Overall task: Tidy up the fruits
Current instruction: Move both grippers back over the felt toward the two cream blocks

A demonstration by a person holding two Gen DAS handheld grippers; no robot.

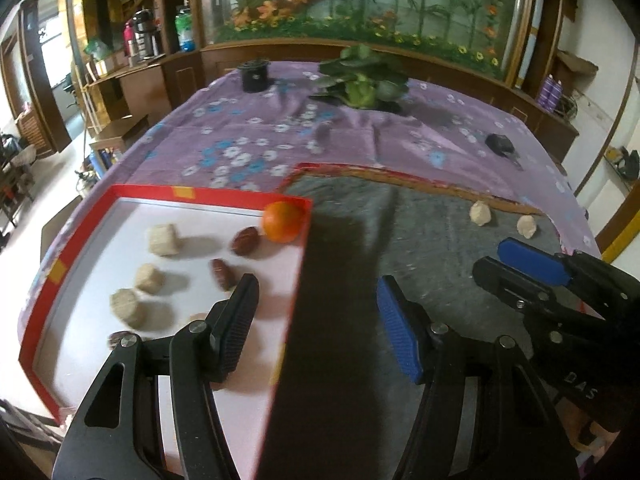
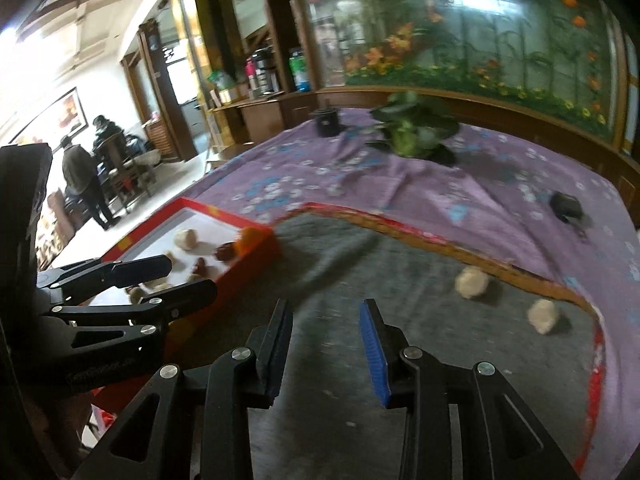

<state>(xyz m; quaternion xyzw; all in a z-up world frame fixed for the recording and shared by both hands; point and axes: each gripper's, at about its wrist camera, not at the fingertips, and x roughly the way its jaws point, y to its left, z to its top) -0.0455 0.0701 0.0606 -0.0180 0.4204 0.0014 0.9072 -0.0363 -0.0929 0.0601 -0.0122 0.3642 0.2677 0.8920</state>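
Both the left gripper (image 1: 316, 312) and the right gripper (image 2: 326, 344) have spread, empty jaws. The orange (image 1: 283, 222) sits in the red box's (image 1: 160, 191) far right corner.

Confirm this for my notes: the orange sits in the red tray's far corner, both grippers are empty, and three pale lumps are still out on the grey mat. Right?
Not quite: only two pale lumps lie on the grey mat, as the right wrist view shows. The rest holds: the orange sits in the red tray's far corner, and the left gripper and right gripper are empty.
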